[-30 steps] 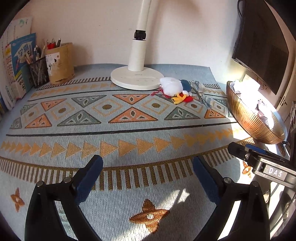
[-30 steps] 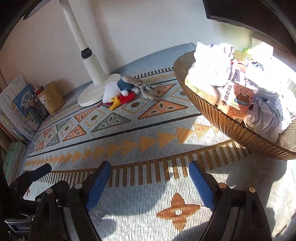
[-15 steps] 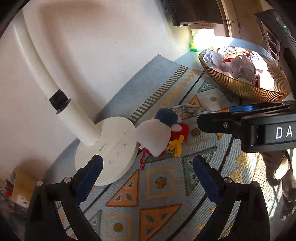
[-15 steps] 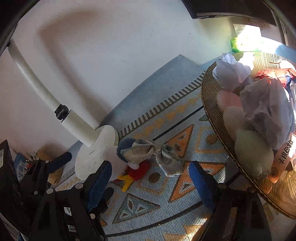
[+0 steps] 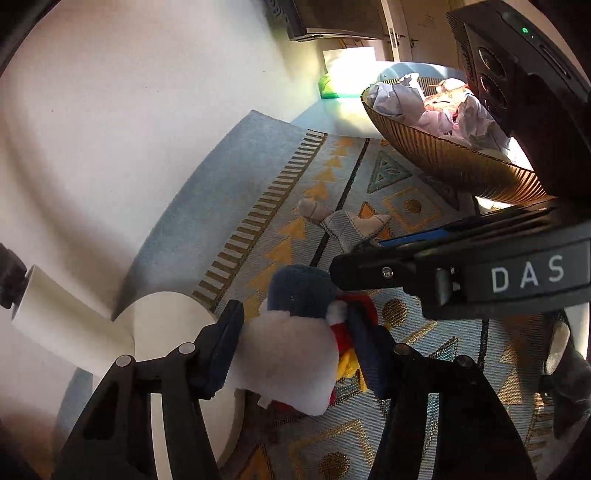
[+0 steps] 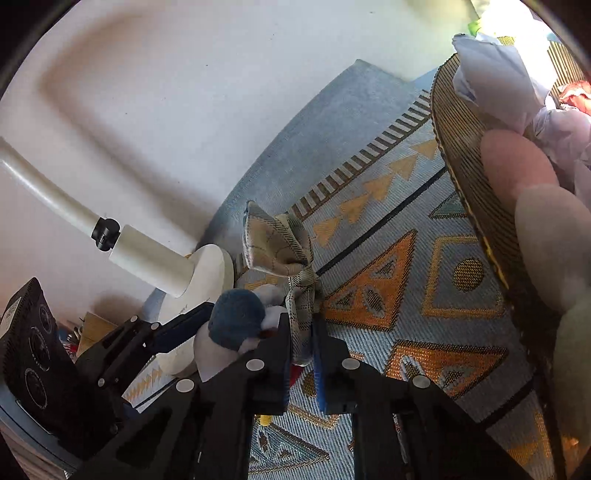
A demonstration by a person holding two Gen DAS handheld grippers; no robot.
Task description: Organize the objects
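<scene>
A plush toy (image 5: 291, 354) with a white body, blue hat and red and yellow parts lies on the patterned rug (image 5: 236, 158) beside the lamp base. My left gripper (image 5: 295, 328) is closing on it, both blue pads against its sides. In the right wrist view the toy's blue hat (image 6: 236, 321) shows, with a left finger (image 6: 177, 328) beside it. A plaid fabric bow (image 6: 280, 243) rises from my right gripper (image 6: 301, 339), which is shut on the bow's lower end. The left wrist view shows the bow (image 5: 347, 225) and the right gripper (image 5: 354, 254) just above the toy.
A white lamp base (image 5: 162, 317) and its stem (image 6: 147, 258) stand close behind the toy. A ribbed golden bowl (image 5: 443, 155) holding crumpled paper and packets sits to the right. A pen holder (image 6: 92, 325) is at the far left. A dark screen (image 5: 325, 18) hangs above the wall.
Both grippers have moved in over the rug toward the lamp. The left jaws have narrowed around the plush toy. The right jaws have shut on the bow.
</scene>
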